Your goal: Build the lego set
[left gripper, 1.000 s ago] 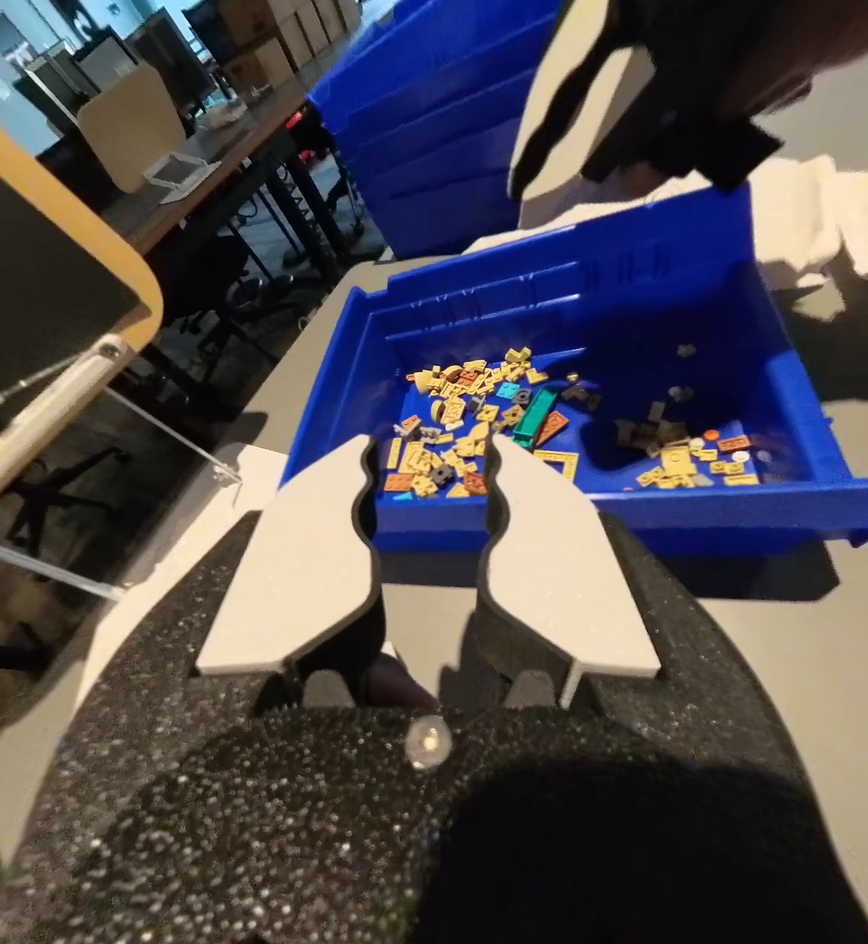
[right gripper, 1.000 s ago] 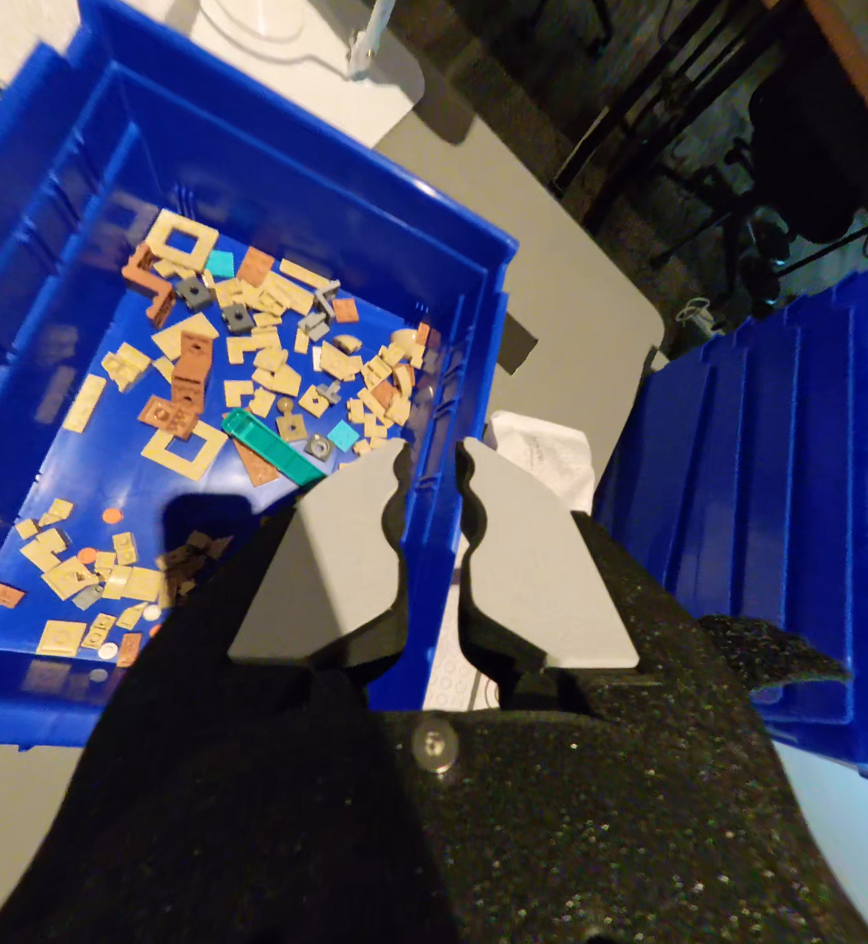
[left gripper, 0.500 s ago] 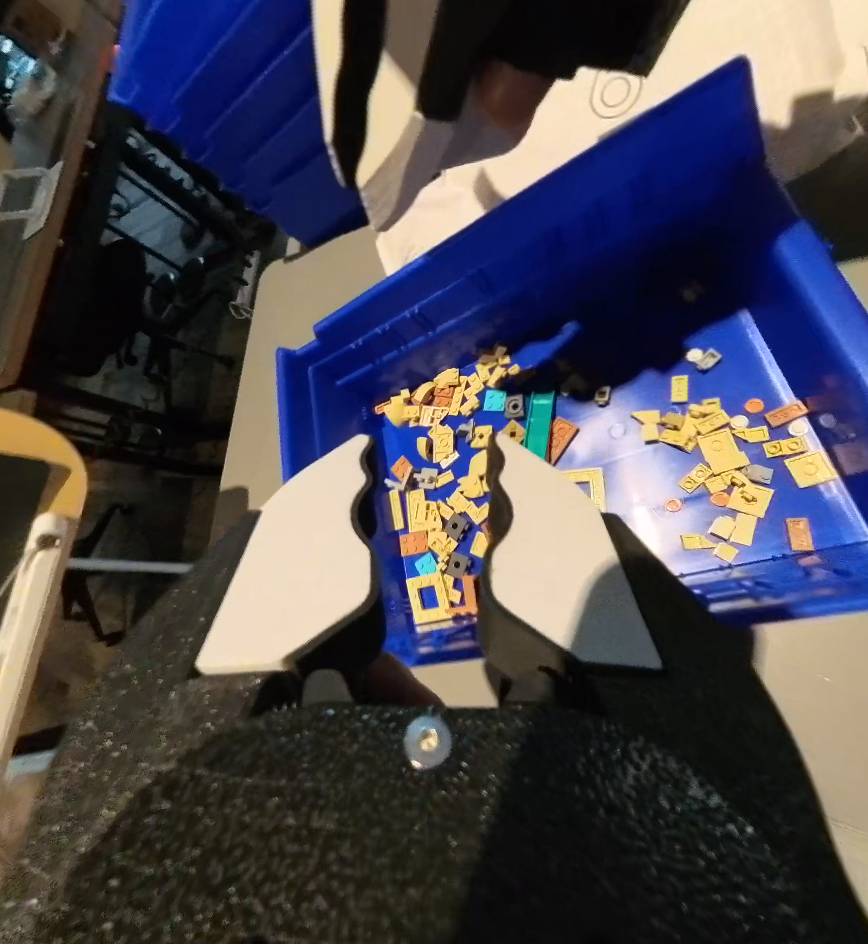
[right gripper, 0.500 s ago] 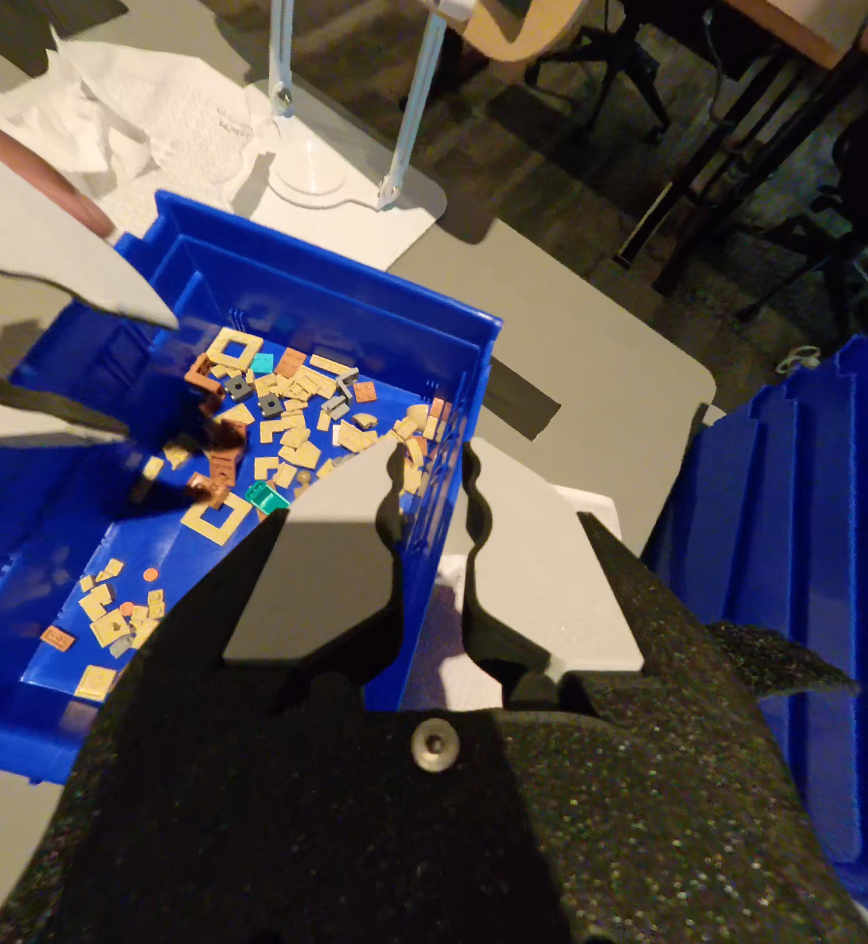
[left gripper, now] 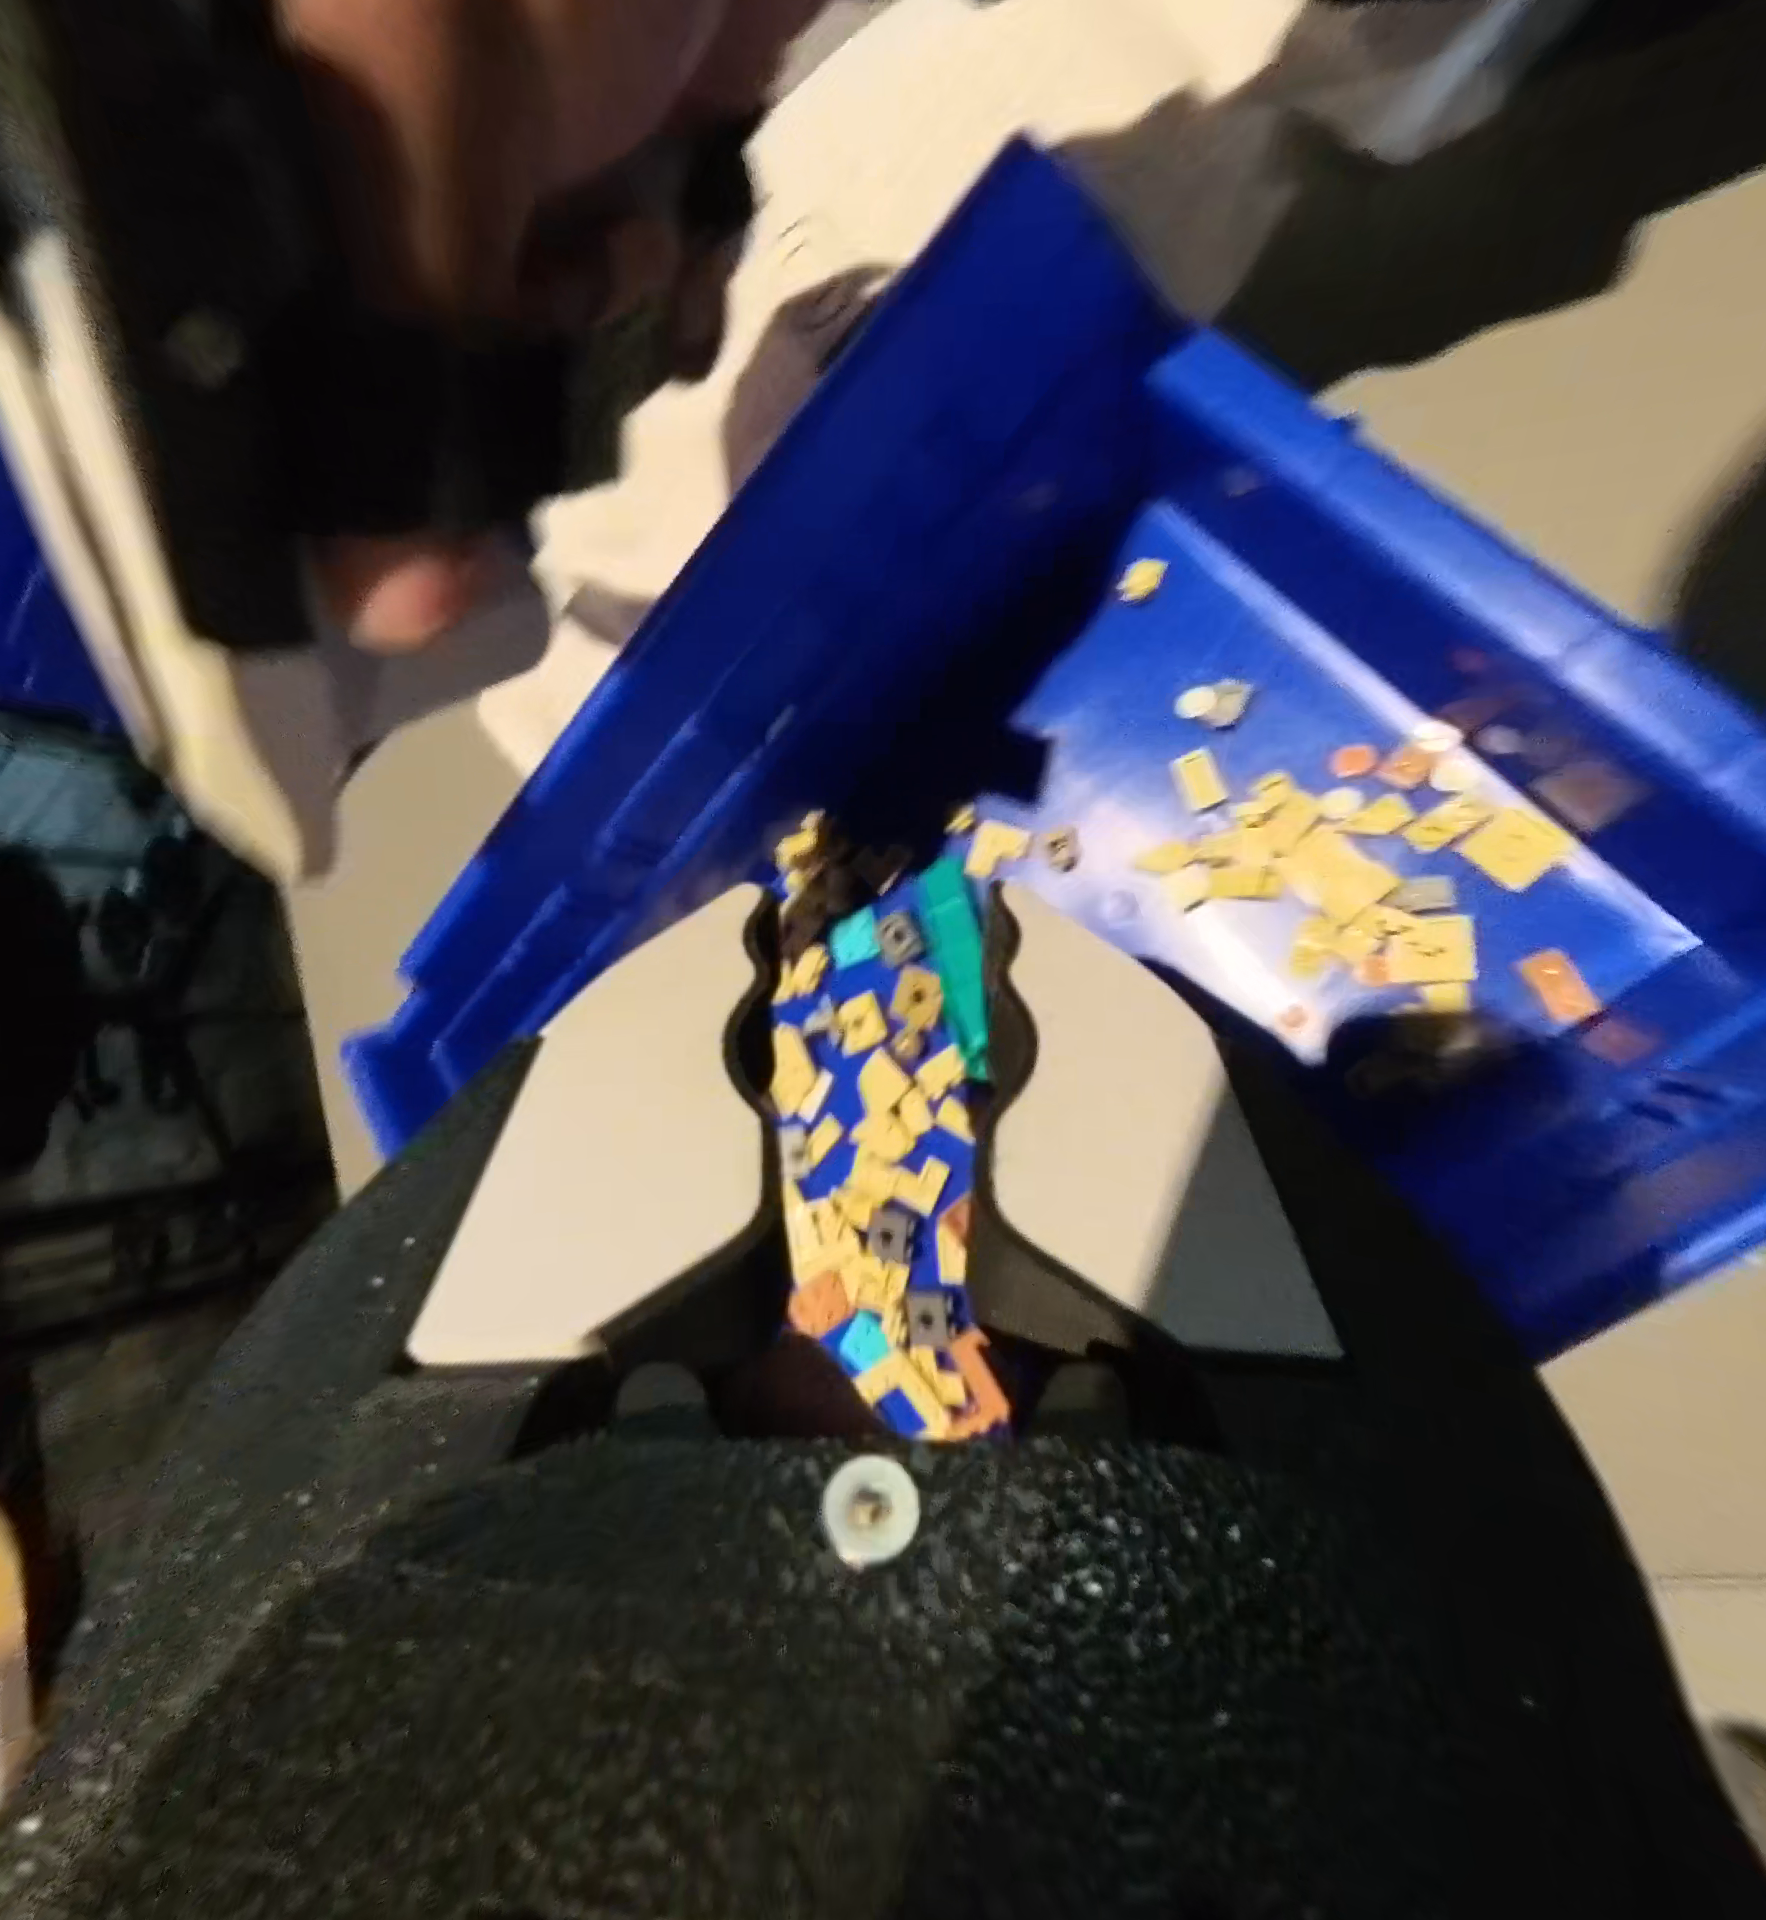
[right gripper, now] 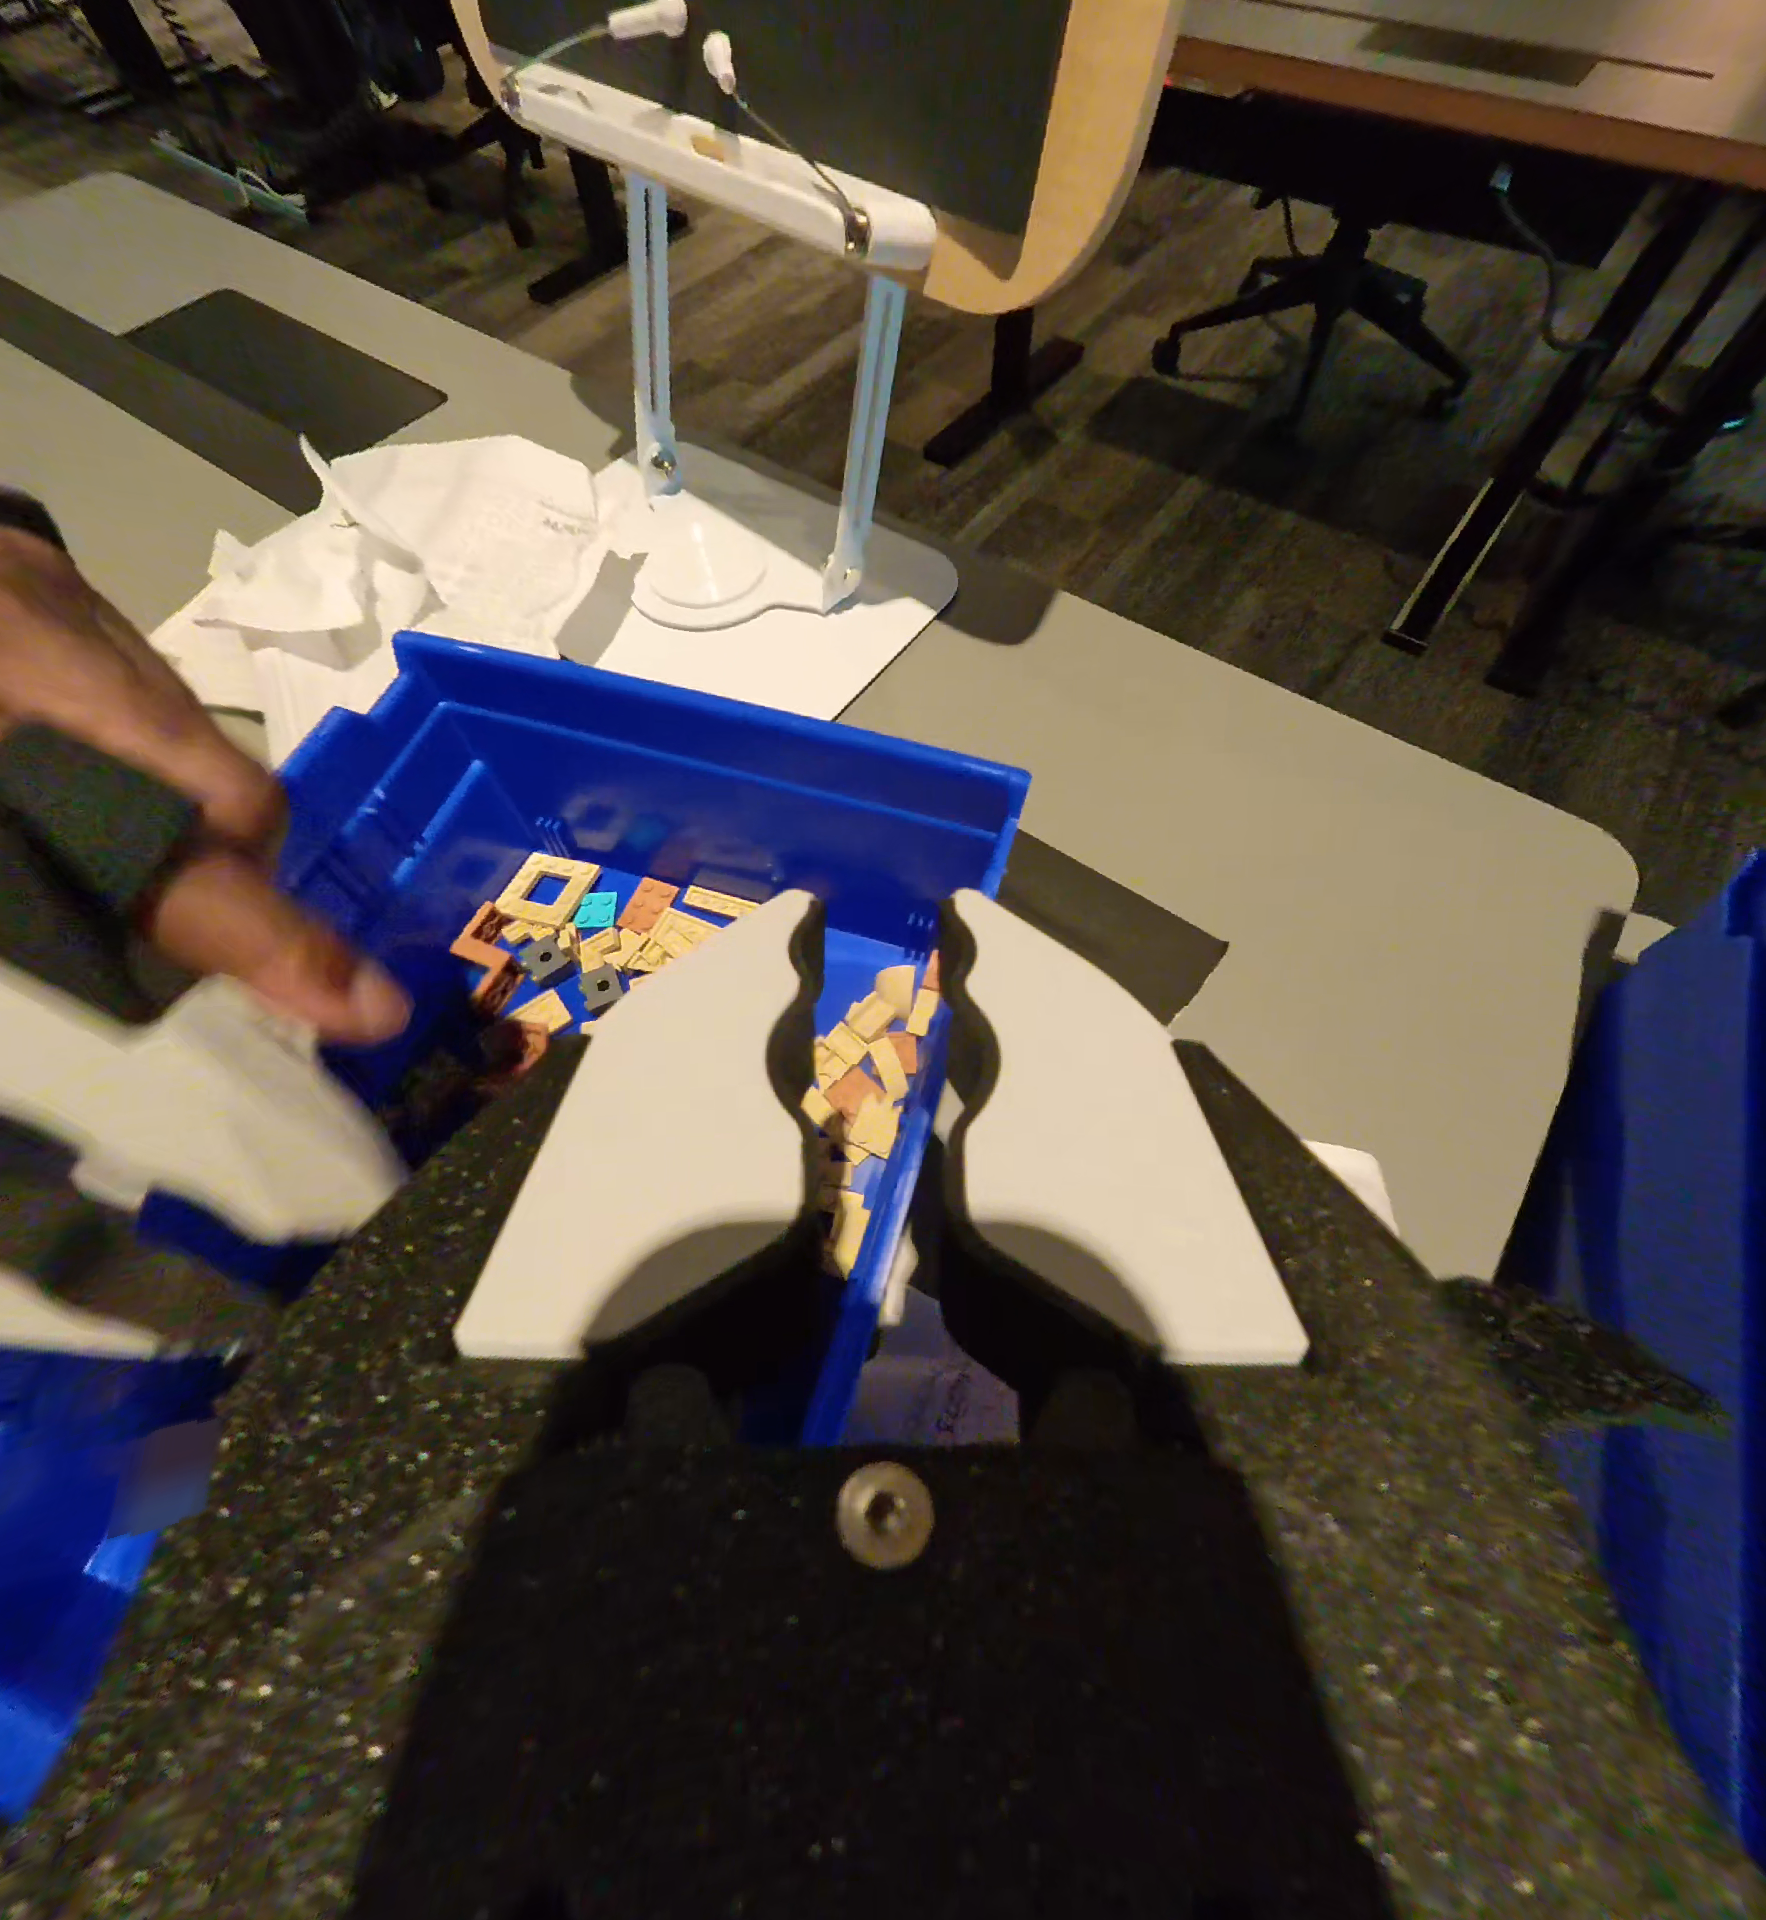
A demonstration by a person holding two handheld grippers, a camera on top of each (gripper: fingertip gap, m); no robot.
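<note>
A blue bin [left gripper: 962,416] holds several small tan, orange, grey and teal lego pieces [left gripper: 1326,862] and one long green piece [left gripper: 952,935]. My left gripper [left gripper: 879,914] is open and empty, close above the pieces; this view is blurred. In the right wrist view the bin [right gripper: 702,748] and its pieces [right gripper: 588,935] lie ahead. My right gripper [right gripper: 879,914] is open, jaws a little apart over the bin's right wall. A hand [right gripper: 79,665] holds the left gripper at the left, one of its fingers [right gripper: 235,1122] over the bin.
A stack of blue bins [right gripper: 1710,1143] stands close on the right. Crumpled white paper [right gripper: 391,551] and a white stand's base [right gripper: 754,592] lie behind the bin on the grey table [right gripper: 1326,883]. Chairs and desks stand beyond the table edge.
My left gripper has moved forward and down over the bin's pieces. My right gripper has tipped up from looking down into the bin to looking across the table. The left hand entered its view.
</note>
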